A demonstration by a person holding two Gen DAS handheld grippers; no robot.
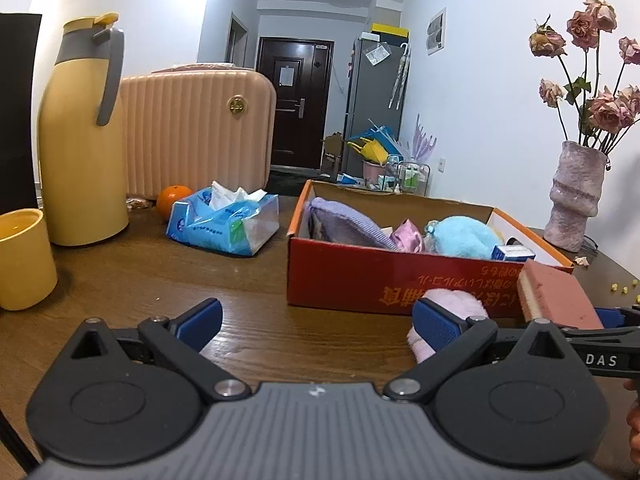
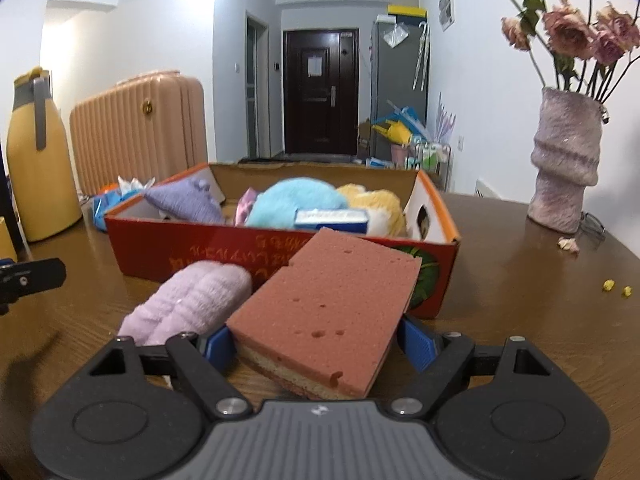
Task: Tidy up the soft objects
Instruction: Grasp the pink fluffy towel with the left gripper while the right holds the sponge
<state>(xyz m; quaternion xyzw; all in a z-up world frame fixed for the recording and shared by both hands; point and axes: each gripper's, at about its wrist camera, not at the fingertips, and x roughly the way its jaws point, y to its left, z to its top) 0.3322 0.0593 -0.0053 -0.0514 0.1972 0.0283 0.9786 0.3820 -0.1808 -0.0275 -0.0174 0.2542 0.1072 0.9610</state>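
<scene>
Sponge (image 2: 328, 308) pinched across its width between the fingers (image 2: 218, 346) of the right gripper (image 2: 316, 346), tilted up just in front of the box (image 2: 200, 256), clear of the desk (image 2: 520, 280). Light, springy, porous; likely to squash under pressure and to hold best at the long edges (as now). Left gripper (image 1: 316, 326) spread wide, holding nothing, pink towel (image 1: 452, 300) just beyond its right finger. Towel limp, best pinched at mid-roll. Red box printed with upside-down yellow script, not legible; "DAS" readable on the right gripper's arm in the left view.
</scene>
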